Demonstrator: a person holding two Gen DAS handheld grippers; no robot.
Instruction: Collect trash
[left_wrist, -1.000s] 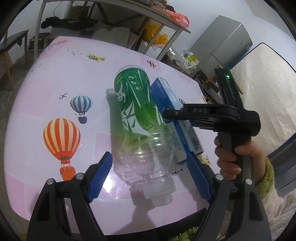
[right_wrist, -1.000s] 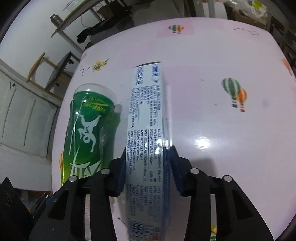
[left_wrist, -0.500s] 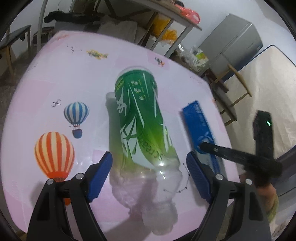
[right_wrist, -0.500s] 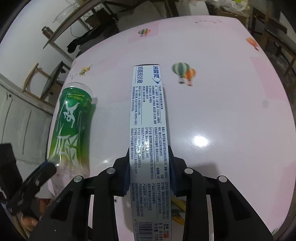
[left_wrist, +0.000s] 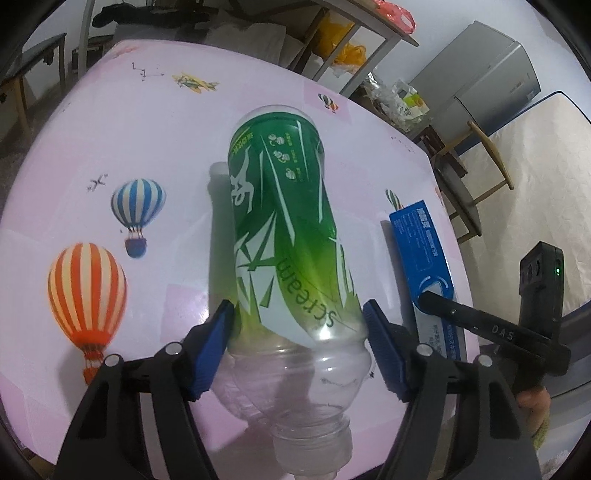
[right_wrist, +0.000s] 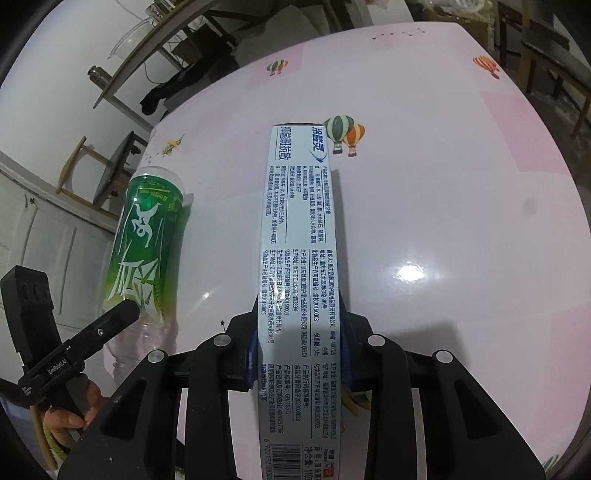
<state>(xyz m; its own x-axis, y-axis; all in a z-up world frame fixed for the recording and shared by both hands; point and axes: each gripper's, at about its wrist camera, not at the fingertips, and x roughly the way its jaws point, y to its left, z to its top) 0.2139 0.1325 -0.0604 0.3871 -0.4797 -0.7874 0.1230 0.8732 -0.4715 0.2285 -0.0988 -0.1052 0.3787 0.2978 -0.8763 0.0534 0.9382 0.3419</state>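
Closing since earlier: left hand-held gripper (left_wrist: 299, 347) now pinches green bottle (left_wrist: 284, 236); right hand-held gripper (right_wrist: 299, 336) keeps grasping toothpaste box (right_wrist: 299, 243) over tabletop (right_wrist: 443, 206).

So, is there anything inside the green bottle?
Nothing shows in the clear neck section of the green bottle; it looks empty there. The green label covers the rest of the body, so what is behind it cannot be seen. The left hand-held gripper clamps it.

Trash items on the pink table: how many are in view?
2. The green bottle lies between the left gripper pads; the toothpaste box is clamped in the right gripper. More may be hidden.
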